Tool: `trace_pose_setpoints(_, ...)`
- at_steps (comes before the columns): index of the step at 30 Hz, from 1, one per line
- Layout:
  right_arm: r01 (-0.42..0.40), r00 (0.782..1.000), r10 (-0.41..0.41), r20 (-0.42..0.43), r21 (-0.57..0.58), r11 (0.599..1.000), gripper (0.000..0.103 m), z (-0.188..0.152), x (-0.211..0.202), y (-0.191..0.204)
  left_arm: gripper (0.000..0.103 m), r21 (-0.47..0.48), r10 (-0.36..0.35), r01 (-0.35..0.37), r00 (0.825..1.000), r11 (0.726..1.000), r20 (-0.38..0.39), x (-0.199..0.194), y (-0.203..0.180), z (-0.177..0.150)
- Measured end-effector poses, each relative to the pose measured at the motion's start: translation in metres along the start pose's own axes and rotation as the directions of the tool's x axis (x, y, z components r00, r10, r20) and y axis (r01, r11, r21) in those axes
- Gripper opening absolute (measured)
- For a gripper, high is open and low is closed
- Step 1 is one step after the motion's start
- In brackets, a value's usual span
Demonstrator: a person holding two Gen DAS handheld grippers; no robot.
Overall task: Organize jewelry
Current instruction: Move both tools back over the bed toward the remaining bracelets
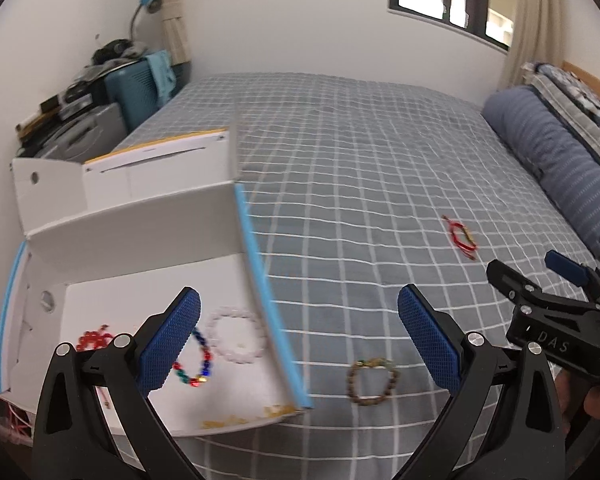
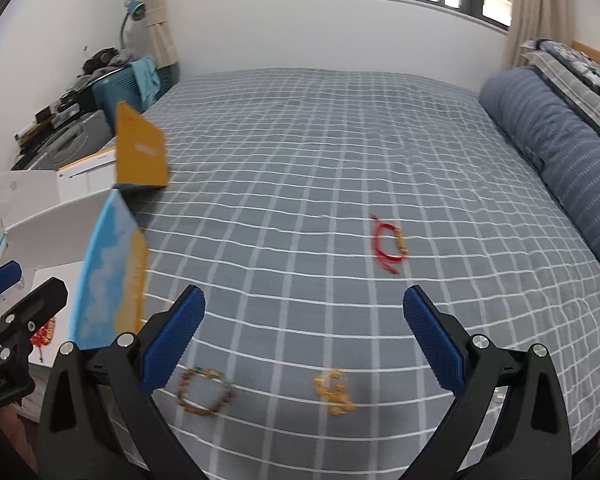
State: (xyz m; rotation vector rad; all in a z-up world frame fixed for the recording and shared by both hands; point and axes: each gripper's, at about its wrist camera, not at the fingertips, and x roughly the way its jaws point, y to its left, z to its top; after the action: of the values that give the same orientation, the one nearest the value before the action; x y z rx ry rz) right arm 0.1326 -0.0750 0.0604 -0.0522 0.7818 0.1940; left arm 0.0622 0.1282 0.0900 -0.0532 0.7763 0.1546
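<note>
Jewelry is lying in two places: inside an open white box (image 1: 148,240) at the left edge of the bed (image 1: 360,160), and loose on the checked bedspread beside it. Going largest to smallest, the bed is filling both views, with a rolled blue quilt (image 1: 560,168) lying along its right side. The box is sitting with its flaps standing up, its long axis running away from the cameras; its blue-edged right wall (image 1: 268,304) is standing between the pieces inside and those on the bedspread.

Three pieces are showing in the box: a white bead bracelet (image 1: 236,334), a multicoloured bead bracelet (image 1: 196,364) partly hidden behind a finger, and a red piece (image 1: 94,338). Three more are lying on the bedspread: a brown bead bracelet (image 2: 206,394) just beside the box, a small heap of yellow beads (image 2: 334,394) near it, and a red cord bracelet (image 2: 390,244) well apart, farther up the bed, its long axis running roughly away from the cameras.

The left claw (image 1: 300,340) is hanging over the box's right wall with its blue pads spread wide and nothing between them. The right claw (image 2: 304,340) is hanging over the bedspread above the brown and yellow pieces, pads also wide apart and holding nothing. Both views are motion-blurred.
</note>
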Motion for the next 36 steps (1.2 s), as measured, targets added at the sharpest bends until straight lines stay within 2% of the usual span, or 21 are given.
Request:
trace_pose_setpoints(9, 0.077, 0.997, -0.075, -0.028, 0.068, 0.995, 0.095, -0.022, -0.006, -0.071, 0.097, 0.054, -0.072, 0.075, 0.996, 0.996, -0.042, 0.014, -0.051, -0.013)
trace_pose_setpoints(16, 0.133, 0.987, -0.126, -0.095, 0.073, 0.988, 0.095, -0.046, 0.006, -0.112, 0.097, 0.106, -0.093, 0.103, 0.991, 0.989, -0.096, 0.034, -0.088, -0.027)
trace_pose_setpoints(24, 0.166, 0.969, -0.147, -0.197, 0.083, 0.983, 0.095, -0.075, 0.029, -0.154, 0.097, 0.133, -0.078, 0.104, 0.979, 0.986, -0.186, 0.072, -0.107, -0.051)
trace_pose_setpoints(28, 0.173, 0.96, -0.146, -0.24, 0.094, 0.98, 0.095, -0.084, 0.041, -0.166, 0.097, 0.139, -0.053, 0.082, 0.978, 0.987, -0.204, 0.084, -0.107, -0.066)
trace_pose_setpoints(32, 0.173, 0.953, -0.137, -0.272, 0.112, 0.978, 0.091, -0.092, 0.051, -0.175, 0.097, 0.112, -0.049, 0.077, 0.971, 0.991, -0.236, 0.098, -0.099, -0.076)
trace_pose_setpoints(36, 0.167, 0.941, -0.118, -0.318, 0.13, 0.977, 0.078, -0.101, 0.064, -0.182, 0.097, 0.099, -0.048, 0.075, 0.967, 0.992, -0.251, 0.106, -0.095, -0.079)
